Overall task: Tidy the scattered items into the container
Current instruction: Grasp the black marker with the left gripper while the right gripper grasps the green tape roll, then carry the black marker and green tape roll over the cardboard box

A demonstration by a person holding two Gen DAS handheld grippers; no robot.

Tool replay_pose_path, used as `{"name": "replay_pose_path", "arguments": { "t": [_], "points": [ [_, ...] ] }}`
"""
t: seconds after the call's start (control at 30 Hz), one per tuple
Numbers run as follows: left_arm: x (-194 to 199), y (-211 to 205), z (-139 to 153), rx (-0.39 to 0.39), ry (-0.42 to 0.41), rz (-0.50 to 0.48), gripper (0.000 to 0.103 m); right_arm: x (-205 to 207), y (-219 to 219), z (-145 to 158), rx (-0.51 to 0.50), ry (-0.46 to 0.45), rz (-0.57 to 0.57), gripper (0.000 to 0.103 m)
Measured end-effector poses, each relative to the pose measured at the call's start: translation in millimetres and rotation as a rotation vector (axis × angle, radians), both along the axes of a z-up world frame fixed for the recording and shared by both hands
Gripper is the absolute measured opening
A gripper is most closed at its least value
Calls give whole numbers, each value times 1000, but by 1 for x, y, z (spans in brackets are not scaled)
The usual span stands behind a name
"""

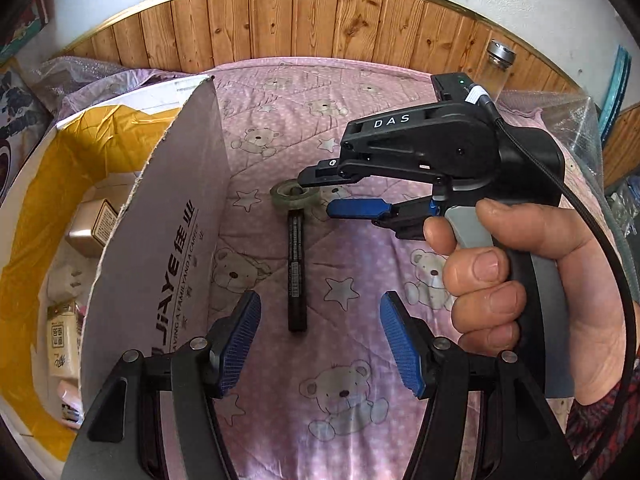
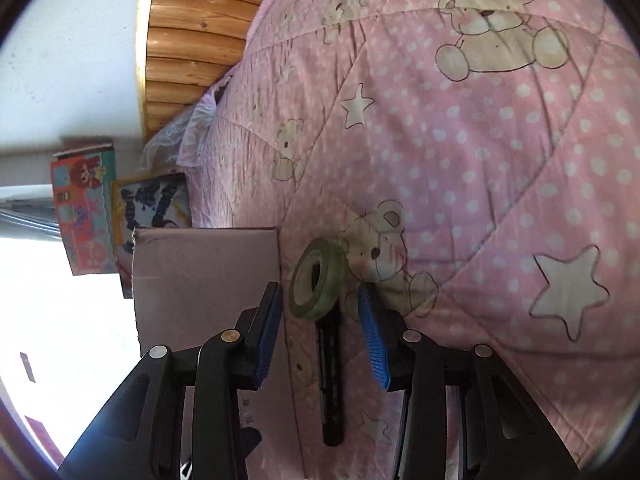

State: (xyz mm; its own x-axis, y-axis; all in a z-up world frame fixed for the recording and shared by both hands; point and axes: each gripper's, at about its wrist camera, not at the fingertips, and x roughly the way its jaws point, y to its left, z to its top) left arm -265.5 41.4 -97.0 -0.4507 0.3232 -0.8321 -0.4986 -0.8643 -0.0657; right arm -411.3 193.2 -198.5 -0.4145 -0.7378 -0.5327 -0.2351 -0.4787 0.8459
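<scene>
A greenish tape roll (image 1: 294,196) (image 2: 318,280) lies on the pink bear-print quilt (image 1: 360,264), touching the far end of a black marker (image 1: 297,272) (image 2: 330,380). My right gripper (image 1: 318,194) (image 2: 320,296), held by a hand (image 1: 520,300), is open with the roll just between its fingertips. My left gripper (image 1: 320,344) is open and holds nothing, with the marker's near end lying just ahead of its blue pads (image 1: 240,344). The cardboard box (image 1: 160,240) (image 2: 204,272) with a yellow lining stands left of both items. It holds a gold box (image 1: 94,228) and tissue packs (image 1: 62,336).
The box's tall flap rises close to the left of the marker and tape. A wooden panel wall (image 1: 320,20) backs the bed. A glass jar (image 1: 498,64) and clear plastic wrap (image 1: 576,120) sit at the far right. Picture boxes (image 2: 84,216) lean beyond the box.
</scene>
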Motion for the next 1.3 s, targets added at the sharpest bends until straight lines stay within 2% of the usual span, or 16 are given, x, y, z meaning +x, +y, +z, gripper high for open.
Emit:
{"name": "replay_pose_path", "arguments": {
  "t": [0.03, 0.1, 0.23, 0.3, 0.33, 0.37, 0.6, 0.73, 0.97, 1.3],
  "points": [
    [-4, 3, -4, -14, 8, 8, 63, -4, 0, -1, -4, 4, 3, 35],
    [-12, 8, -14, -26, 5, 20, 63, -12, -2, -2, 29, 3, 22, 16],
    [-30, 16, -33, -67, -13, 80, 61, -11, 3, 2, 54, 37, 20, 13],
    [-38, 20, -42, -68, -43, 84, 45, -3, 9, 11, 61, 55, -7, 12],
    [-42, 22, -48, -74, -58, 83, 18, 3, 14, 17, 69, 68, -21, 12],
    [-46, 22, -52, -55, -72, 87, 14, 8, 19, 23, 89, 81, -34, 12],
    [-38, 18, -44, 26, -80, 54, 14, 45, 42, 52, 172, 134, -112, 12],
    [-23, 14, -31, 31, -64, 31, 14, 72, 46, 59, 199, 132, -137, 12],
    [12, -4, -9, 15, -48, 19, 14, 129, 36, 71, 308, 129, -129, 12],
    [55, -36, 18, 25, -15, 22, 14, 213, 18, 78, 334, 102, -126, 12]
  ]
}}
